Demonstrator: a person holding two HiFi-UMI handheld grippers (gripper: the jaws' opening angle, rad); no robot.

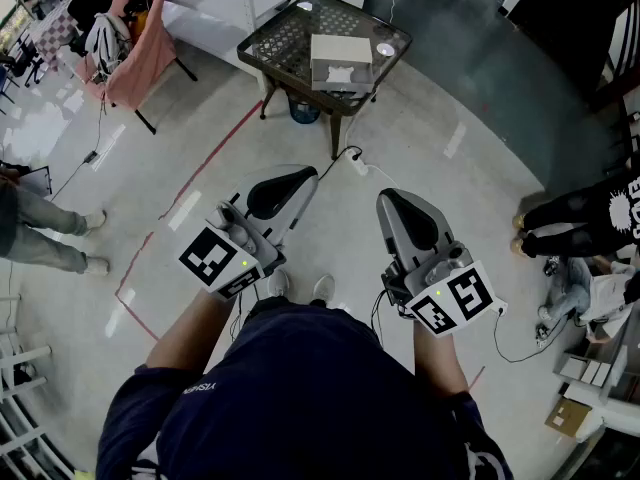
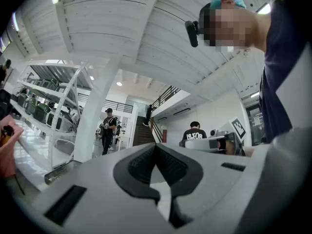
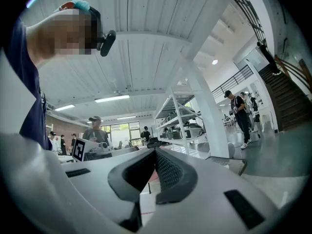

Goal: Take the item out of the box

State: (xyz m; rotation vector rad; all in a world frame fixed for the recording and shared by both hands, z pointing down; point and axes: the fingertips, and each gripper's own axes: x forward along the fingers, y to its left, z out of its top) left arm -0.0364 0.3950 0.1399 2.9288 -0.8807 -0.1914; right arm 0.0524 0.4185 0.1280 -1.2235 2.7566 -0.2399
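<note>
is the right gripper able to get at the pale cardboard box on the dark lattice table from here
Probably not from here: the right gripper, jaws shut, is held near the person's body, while the pale cardboard box sits on the dark lattice table well ahead. Nothing blocks the way.
</note>
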